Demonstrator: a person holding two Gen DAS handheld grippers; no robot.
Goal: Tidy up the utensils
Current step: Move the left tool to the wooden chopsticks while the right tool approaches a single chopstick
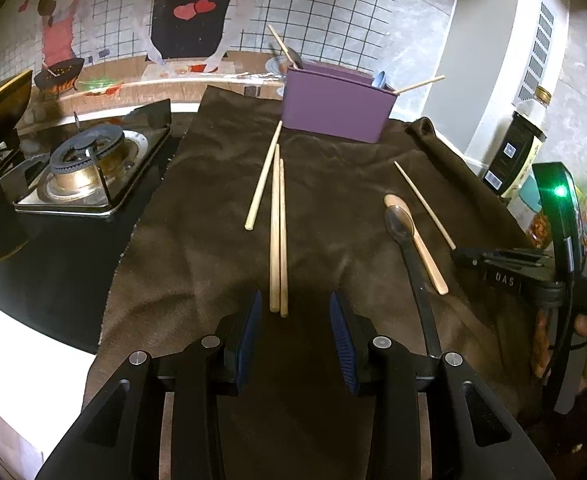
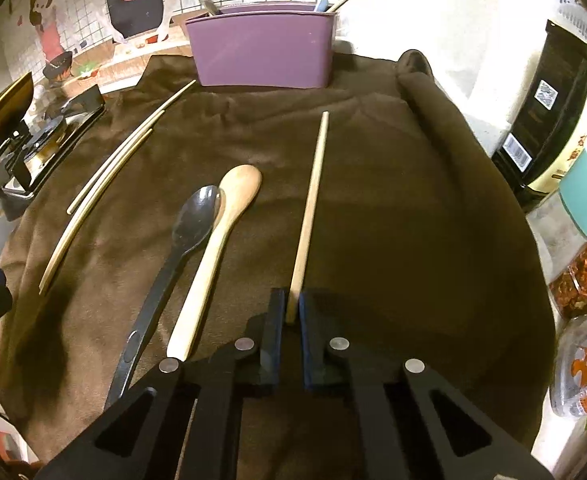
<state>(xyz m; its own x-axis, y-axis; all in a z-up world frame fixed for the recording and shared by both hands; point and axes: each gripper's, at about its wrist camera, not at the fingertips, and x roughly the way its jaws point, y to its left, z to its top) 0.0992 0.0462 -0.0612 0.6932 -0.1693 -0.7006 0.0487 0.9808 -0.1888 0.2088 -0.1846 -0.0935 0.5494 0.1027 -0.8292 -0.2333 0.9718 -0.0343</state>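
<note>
While the right hand-held gripper [image 2: 292, 309] has its two dark pads pinched tight on the near end of a single pale wooden chopstick [image 2: 310, 208], that stick's far end points up toward the purple rectangular plastic utensil holder [image 2: 263, 50] at the back of the rumpled brown cloth [image 2: 393, 220]. Just left of it, the light wooden spoon [image 2: 217, 248] and the black plastic spoon [image 2: 173, 264] lie side by side with their bowls touching. The left hand-held gripper [image 1: 295, 308] is spread wide with nothing between its blue-padded fingers [image 1: 249, 340], sitting right at the near ends of a pair of wooden chopsticks [image 1: 277, 232] lying together on the cloth. Another loose wooden chopstick [image 1: 263, 176] lies angled just left of that pair, its far tip almost at the holder. The left wrist view is the only one that gives a proper look at the gas stove burner [image 1: 89, 156] off the cloth's left edge, and at the right tool's body with a green light [image 1: 559, 191] on it. The right wrist view, on the other hand, shows the dark bottle with a barcode label [image 2: 549, 120] and the clear tubs of reddish food [image 2: 585, 272] along the right side, which barely show in the other. The holder already has a few sticks and a blue piece [image 2: 323, 2] poking out of it.
</note>
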